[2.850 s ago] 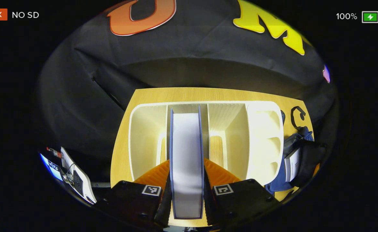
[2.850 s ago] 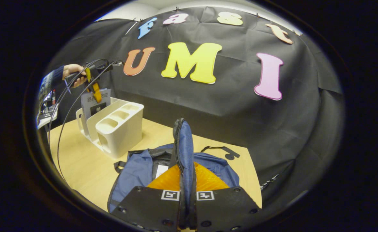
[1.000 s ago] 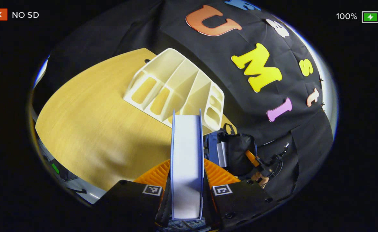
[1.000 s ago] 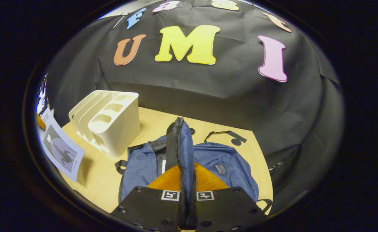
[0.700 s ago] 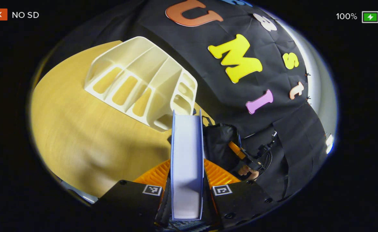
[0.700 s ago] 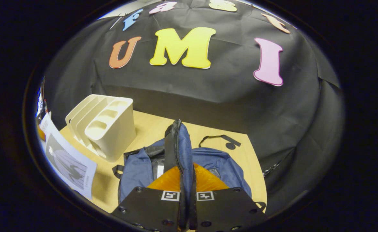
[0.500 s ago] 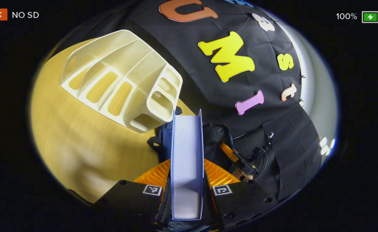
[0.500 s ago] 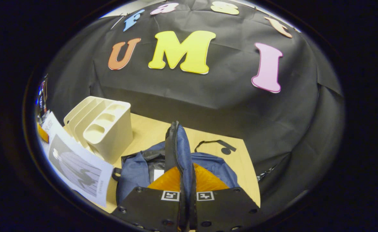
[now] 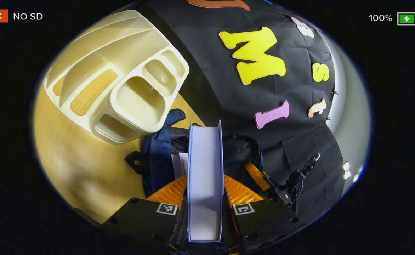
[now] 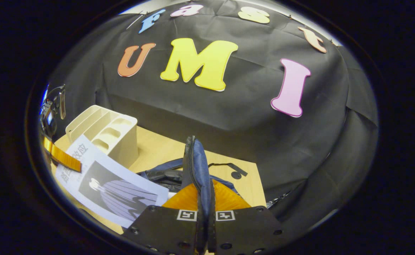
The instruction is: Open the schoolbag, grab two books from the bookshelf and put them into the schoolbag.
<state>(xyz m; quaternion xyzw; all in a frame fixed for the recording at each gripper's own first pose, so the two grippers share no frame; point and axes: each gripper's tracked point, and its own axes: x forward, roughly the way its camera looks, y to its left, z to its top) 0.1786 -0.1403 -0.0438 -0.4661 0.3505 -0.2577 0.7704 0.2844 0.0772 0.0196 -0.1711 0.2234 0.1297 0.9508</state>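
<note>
Book over the open schoolbag, flap pinched up.

Your left gripper (image 9: 205, 198) clamps the book (image 9: 205, 177) edge-on, above the schoolbag (image 9: 158, 156) beside the white bookshelf (image 9: 122, 81) on the table (image 9: 76, 159). Your right gripper (image 10: 205, 212) is clenched on the bag's zippered flap (image 10: 195, 166); something pale inside the bag may be another book, though it is too hidden to tell.

The book (image 10: 115, 187) is showing a line of printed characters along its cover's upper left edge; the last two are reading 效应. Black-and-white square markers (image 10: 187, 214) are sitting on the right gripper (image 10: 203, 198), just right of the book.
</note>
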